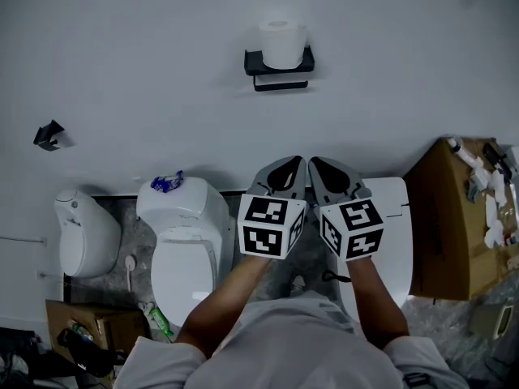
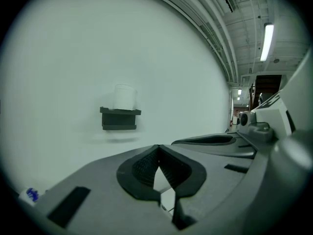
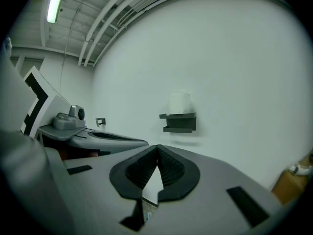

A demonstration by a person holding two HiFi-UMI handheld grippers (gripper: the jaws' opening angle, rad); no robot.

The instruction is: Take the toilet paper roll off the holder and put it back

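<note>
A white toilet paper roll (image 1: pixel 282 43) stands upright on a black wall holder (image 1: pixel 280 70) high on the white wall. Both show again in the left gripper view, roll (image 2: pixel 124 97) on holder (image 2: pixel 120 118), and in the right gripper view, roll (image 3: pixel 179 103) on holder (image 3: pixel 179 122). My left gripper (image 1: pixel 297 162) and right gripper (image 1: pixel 316 164) are held side by side well below the holder, tips close together. Both are shut with nothing between the jaws, left gripper (image 2: pixel 157 148), right gripper (image 3: pixel 157 148).
A white toilet (image 1: pixel 182 237) with a blue packet (image 1: pixel 167 181) on its tank stands at lower left, beside a small urinal-like fixture (image 1: pixel 84 233). A second white fixture (image 1: pixel 389 241) is on the right. An open cardboard box (image 1: pixel 458 217) stands at right. A black hook (image 1: pixel 49 135) sticks out of the wall.
</note>
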